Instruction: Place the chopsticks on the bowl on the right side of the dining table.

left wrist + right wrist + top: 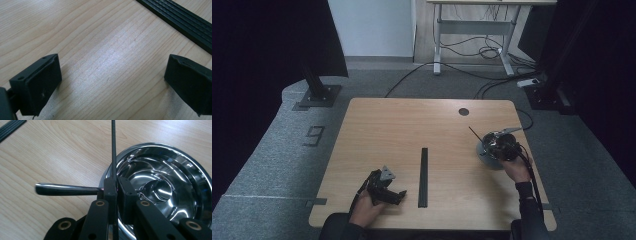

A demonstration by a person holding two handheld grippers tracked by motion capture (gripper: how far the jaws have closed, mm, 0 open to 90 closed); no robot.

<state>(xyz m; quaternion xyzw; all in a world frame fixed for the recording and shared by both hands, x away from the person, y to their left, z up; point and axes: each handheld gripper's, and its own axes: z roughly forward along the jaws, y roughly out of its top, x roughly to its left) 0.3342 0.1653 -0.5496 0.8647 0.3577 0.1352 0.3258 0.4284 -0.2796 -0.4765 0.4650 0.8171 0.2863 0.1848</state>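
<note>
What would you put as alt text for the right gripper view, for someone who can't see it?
The right hand-held gripper is shut on a thin black rod, over the rim of a shiny steel bowl on a light wooden table. A spoon lies with its bowl end inside the steel bowl and its handle sticking out past the rim.

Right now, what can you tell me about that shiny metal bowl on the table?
The bowl looks like polished steel, round, with a rolled rim and a mirror-like inside that throws bright, warped reflections. It sits upright on the wooden table, toward its right side, near the person's right hand. A metal utensil lies in it: what looks like its rounded end rests at the bottom, and its dark handle sticks out over the rim. The right gripper hangs just above the rim, its jaws shut on a thin black rod.
</note>
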